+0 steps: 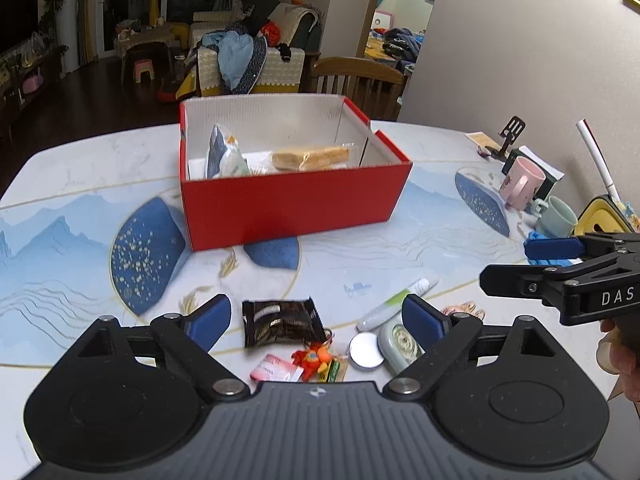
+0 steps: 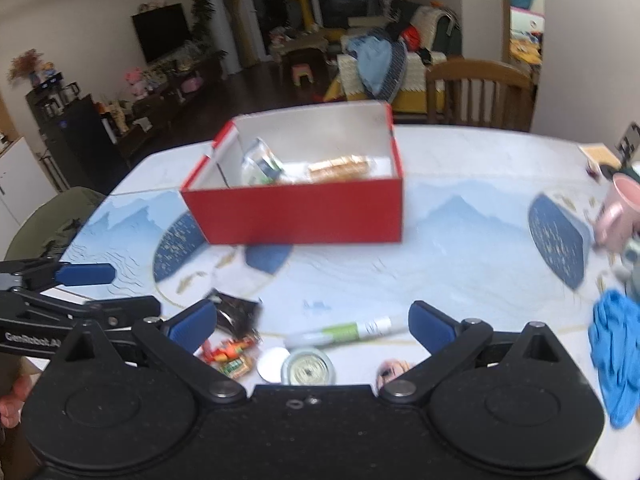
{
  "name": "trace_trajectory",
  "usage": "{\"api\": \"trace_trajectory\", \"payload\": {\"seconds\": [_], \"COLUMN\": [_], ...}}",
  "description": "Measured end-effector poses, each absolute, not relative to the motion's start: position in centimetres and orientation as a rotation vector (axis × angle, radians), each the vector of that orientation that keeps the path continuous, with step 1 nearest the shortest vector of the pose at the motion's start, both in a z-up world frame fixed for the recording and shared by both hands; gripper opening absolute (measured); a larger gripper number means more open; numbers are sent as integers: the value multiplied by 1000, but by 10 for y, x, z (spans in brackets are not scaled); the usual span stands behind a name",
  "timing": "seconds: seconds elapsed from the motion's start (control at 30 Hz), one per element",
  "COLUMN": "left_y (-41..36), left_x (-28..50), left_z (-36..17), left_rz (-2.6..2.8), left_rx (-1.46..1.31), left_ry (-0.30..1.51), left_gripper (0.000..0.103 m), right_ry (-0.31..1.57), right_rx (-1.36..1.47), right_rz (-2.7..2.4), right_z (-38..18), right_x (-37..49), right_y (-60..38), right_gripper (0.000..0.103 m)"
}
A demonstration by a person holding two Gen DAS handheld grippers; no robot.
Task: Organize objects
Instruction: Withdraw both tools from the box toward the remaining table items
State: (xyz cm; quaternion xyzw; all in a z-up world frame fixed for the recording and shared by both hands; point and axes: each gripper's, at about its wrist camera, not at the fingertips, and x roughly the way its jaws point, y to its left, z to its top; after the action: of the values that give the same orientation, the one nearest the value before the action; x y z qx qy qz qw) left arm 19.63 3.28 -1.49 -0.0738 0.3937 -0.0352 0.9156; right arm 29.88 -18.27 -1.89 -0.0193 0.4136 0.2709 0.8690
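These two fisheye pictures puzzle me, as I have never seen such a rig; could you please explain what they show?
No robot here: a person holds a two-finger gripper in each hand, each with a camera looking along its fingers. One picture looks out from the left gripper, the other from the right gripper. Both are open and hold nothing. On the table stands a red box already holding a snack bag and wrapped biscuits. In front lie a dark wrapper, a tube, a round tin and a small toy. Mugs stand at the right.
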Motion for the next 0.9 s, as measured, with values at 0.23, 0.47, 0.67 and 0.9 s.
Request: {"api": "trace_trajectory", "payload": {"seconds": [0.23,0.47,0.67,0.9], "left_y": [30,30,32,42], "left_x": [192,194,196,202], "left_z": [-46,-82,-107,-127], "left_rz": [-63,-73,-49,-44], "left_rx": [-121,-117,-79,-50], "left_ry": [838,896,919,939], "left_gripper": [103,103,103,103], "right_ry": [921,953,985,1016], "right_rx": [-17,-35,-60,-71], "right_rz": [504,454,415,427], "right_z": [-45,-67,-89,-104], "right_x": [298,302,310,318], "right_y": [-200,-211,-219,-218], "right_gripper": [102,102,102,102]}}
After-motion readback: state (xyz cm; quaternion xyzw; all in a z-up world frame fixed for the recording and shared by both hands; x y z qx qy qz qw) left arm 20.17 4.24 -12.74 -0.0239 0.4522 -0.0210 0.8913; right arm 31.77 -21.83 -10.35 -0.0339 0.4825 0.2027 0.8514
